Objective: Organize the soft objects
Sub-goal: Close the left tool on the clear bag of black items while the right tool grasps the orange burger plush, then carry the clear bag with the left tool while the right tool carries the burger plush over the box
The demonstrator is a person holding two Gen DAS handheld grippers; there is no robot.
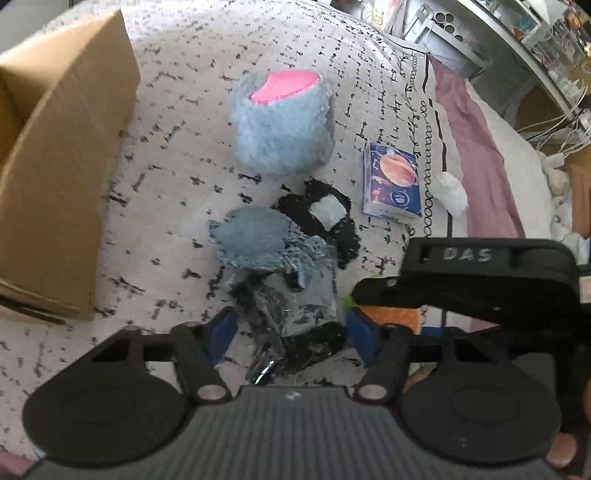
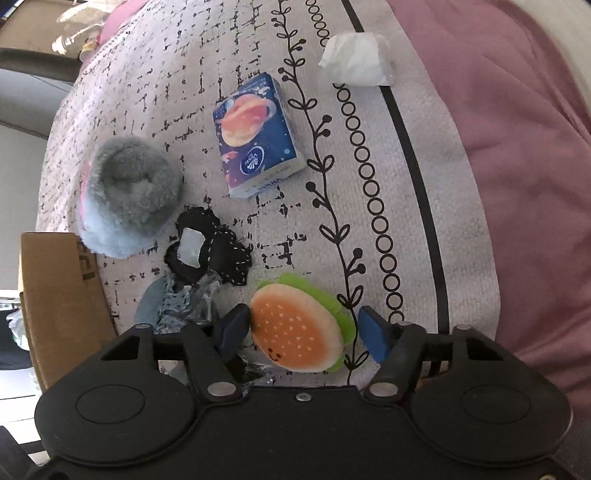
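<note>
My left gripper (image 1: 290, 334) is open, its blue fingers on either side of a blue and black fabric bundle (image 1: 273, 273) lying on the patterned bedspread. My right gripper (image 2: 304, 332) is open around a plush hamburger (image 2: 297, 328); the left finger touches it, the right stands apart. A fluffy blue slipper with pink sole (image 1: 282, 122) lies further out, also in the right wrist view (image 2: 129, 199). A black stitched pouch (image 2: 208, 254) lies between slipper and bundle. The right gripper body (image 1: 487, 280) shows in the left wrist view.
A cardboard box (image 1: 55, 166) stands at the left on the bed. A blue tissue pack with a planet print (image 2: 255, 136) and a crumpled white tissue (image 2: 356, 59) lie farther out. A pink blanket (image 2: 517, 166) lies to the right. Cluttered shelves (image 1: 517, 33) stand beyond the bed.
</note>
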